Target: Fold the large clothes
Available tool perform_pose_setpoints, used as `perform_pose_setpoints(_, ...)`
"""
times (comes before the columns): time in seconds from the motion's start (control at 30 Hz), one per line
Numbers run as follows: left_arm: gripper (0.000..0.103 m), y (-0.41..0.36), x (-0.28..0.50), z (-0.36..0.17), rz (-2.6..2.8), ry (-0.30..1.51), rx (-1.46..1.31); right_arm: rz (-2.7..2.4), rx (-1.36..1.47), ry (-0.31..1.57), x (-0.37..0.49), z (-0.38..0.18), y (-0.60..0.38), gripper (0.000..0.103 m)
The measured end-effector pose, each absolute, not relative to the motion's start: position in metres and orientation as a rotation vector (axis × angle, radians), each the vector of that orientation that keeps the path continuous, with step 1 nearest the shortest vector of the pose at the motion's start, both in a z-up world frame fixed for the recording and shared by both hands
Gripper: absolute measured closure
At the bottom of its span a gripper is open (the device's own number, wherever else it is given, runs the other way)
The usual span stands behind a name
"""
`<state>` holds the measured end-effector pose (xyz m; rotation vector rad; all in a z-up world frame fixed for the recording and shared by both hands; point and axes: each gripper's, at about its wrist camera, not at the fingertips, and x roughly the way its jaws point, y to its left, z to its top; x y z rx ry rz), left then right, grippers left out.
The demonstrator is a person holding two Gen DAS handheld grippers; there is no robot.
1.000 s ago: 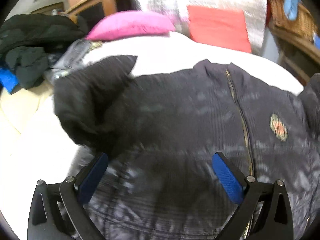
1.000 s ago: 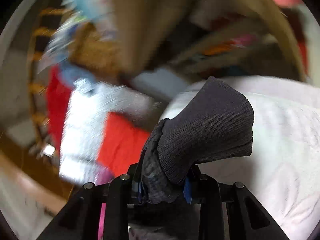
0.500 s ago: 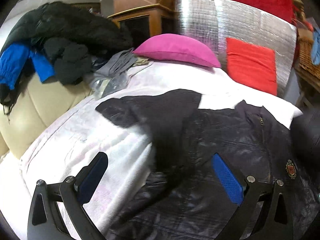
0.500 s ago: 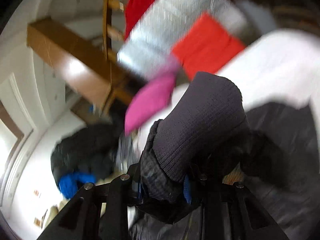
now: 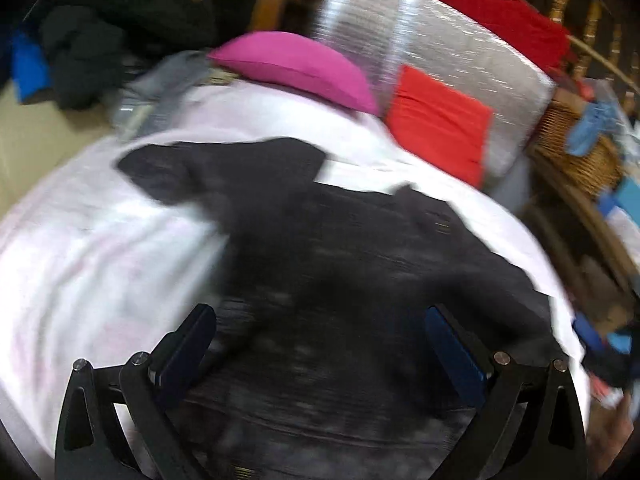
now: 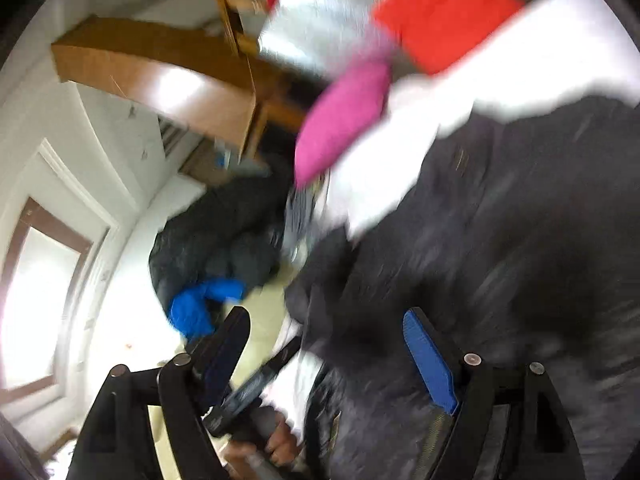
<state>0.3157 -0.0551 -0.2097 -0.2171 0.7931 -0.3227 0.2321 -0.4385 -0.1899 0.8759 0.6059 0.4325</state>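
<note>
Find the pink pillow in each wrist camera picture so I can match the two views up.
Left wrist: the pink pillow lies upper centre, at the far end of the white bed cover, beyond the dark jacket.
Right wrist: the view is rolled; the pink pillow sits above centre, tilted, left of the dark jacket.
Shared landmark: the red cushion against the silver panel, beside the pillow in both.
</note>
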Motion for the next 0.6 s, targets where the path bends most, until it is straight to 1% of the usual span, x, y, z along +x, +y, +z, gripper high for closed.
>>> perform_pose_setpoints(0.07,0.000,-0.068,0.312,-0.210,-0.386,0.798,-0.213,0.209,0.779,0.562,0.213,-0.176,-0.473,0.021)
perform_pose_setpoints(0.13,0.000,-0.080,0.315,-0.217,-0.418,0.836,-0.197,0.045,0.735,0.557,0.203,-0.174,-0.501,0.021)
perform_pose_setpoints(0.2,0.000,-0.091,0.321,-0.228,-0.416,0.915,-0.174,-0.044,0.745,0.563,0.197,-0.179,-0.531,0.022)
perform_pose_setpoints(0.3,0.000,-0.093,0.332,-0.243,-0.384,1.020,-0.197,-0.133,0.833,0.573,0.192,-0.198,-0.572,0.022)
perform_pose_setpoints(0.47,0.000,-0.086,0.339,-0.256,-0.354,1.063,-0.237,-0.224,0.869,0.693,0.208,-0.226,-0.599,0.022)
perform_pose_setpoints(0.5,0.001,-0.085,0.340,-0.260,-0.358,1.073,-0.254,-0.235,0.857,0.717,0.213,-0.233,-0.601,0.022)
perform_pose_setpoints(0.53,0.015,-0.081,0.341,-0.262,-0.370,1.081,-0.270,-0.240,0.848,0.732,0.217,-0.238,-0.599,0.022)
perform_pose_setpoints(0.57,0.035,-0.083,0.343,-0.268,-0.392,1.101,-0.287,-0.242,0.842,0.747,0.224,-0.244,-0.599,0.022)
perform_pose_setpoints(0.6,0.044,-0.085,0.344,-0.270,-0.405,1.113,-0.290,-0.236,0.841,0.757,0.236,-0.249,-0.596,0.022)
